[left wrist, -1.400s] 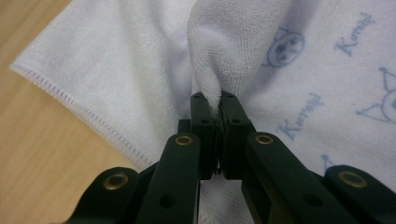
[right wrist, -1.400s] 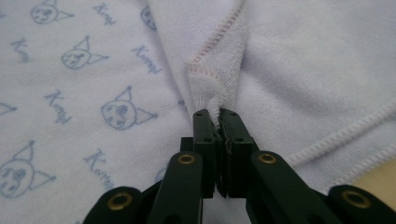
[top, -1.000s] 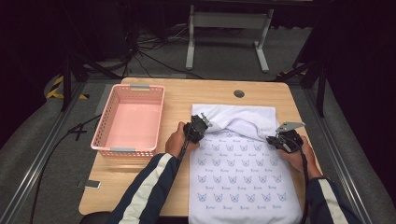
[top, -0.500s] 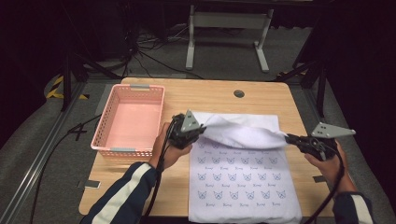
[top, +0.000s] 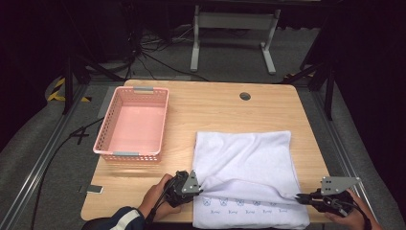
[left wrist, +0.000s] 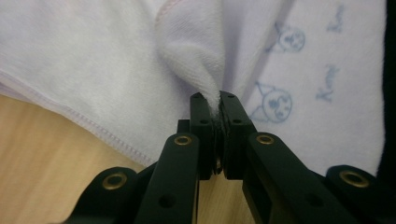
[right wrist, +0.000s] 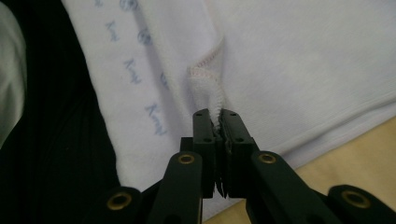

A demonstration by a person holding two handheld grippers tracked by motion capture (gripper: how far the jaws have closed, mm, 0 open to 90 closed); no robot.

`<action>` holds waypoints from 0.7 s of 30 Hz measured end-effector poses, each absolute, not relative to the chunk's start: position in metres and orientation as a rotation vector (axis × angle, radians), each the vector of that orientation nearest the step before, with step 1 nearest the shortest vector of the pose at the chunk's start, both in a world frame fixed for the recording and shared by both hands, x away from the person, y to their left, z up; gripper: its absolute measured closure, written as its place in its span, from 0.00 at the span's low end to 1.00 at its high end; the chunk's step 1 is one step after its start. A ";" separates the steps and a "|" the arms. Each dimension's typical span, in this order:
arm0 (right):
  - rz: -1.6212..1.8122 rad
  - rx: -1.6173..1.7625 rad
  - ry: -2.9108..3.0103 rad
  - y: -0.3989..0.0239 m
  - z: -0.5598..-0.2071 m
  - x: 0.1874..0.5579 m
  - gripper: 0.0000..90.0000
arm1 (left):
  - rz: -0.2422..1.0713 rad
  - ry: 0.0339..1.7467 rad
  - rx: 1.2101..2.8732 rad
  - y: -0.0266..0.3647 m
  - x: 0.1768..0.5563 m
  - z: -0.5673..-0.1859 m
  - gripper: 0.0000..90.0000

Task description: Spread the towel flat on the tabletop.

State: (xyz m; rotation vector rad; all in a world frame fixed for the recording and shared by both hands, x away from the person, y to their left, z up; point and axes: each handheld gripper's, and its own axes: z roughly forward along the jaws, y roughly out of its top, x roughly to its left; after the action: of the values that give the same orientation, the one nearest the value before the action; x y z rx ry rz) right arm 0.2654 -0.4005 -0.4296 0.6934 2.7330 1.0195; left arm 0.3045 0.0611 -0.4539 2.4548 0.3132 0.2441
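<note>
High view: white towel (top: 249, 165) on table (top: 215, 103), mid-fold; left gripper (top: 200, 190) and right gripper (top: 299, 197) each pinching a corner tight; next, probably lowering corners onto near edge, aligned, before release.

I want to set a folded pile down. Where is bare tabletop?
Free: the wood between the pink basket and the towel, and the far strip beyond the towel around the grommet hole. Crowded: the near edge, where both grippers pinch the towel.

towel (top: 244, 158) near edge cut off, print illegible
</note>
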 end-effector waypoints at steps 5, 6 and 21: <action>0.985 0.766 2.754 -0.400 -0.447 0.274 0.96 | 0.323 0.340 2.469 0.054 0.317 -0.457 0.96; 0.962 0.782 2.721 -0.400 -0.446 0.279 0.96 | 0.320 0.376 2.465 0.054 0.324 -0.457 0.96; 0.908 0.873 2.544 -0.387 -0.443 0.346 0.96 | 0.507 0.531 2.406 0.048 0.377 -0.442 0.95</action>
State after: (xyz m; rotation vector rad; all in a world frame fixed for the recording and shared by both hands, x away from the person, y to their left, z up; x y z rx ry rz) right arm 0.3463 -0.3865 -0.4426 0.8735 2.5442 0.9082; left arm 0.3772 0.0480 -0.4419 2.4059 0.5313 0.5070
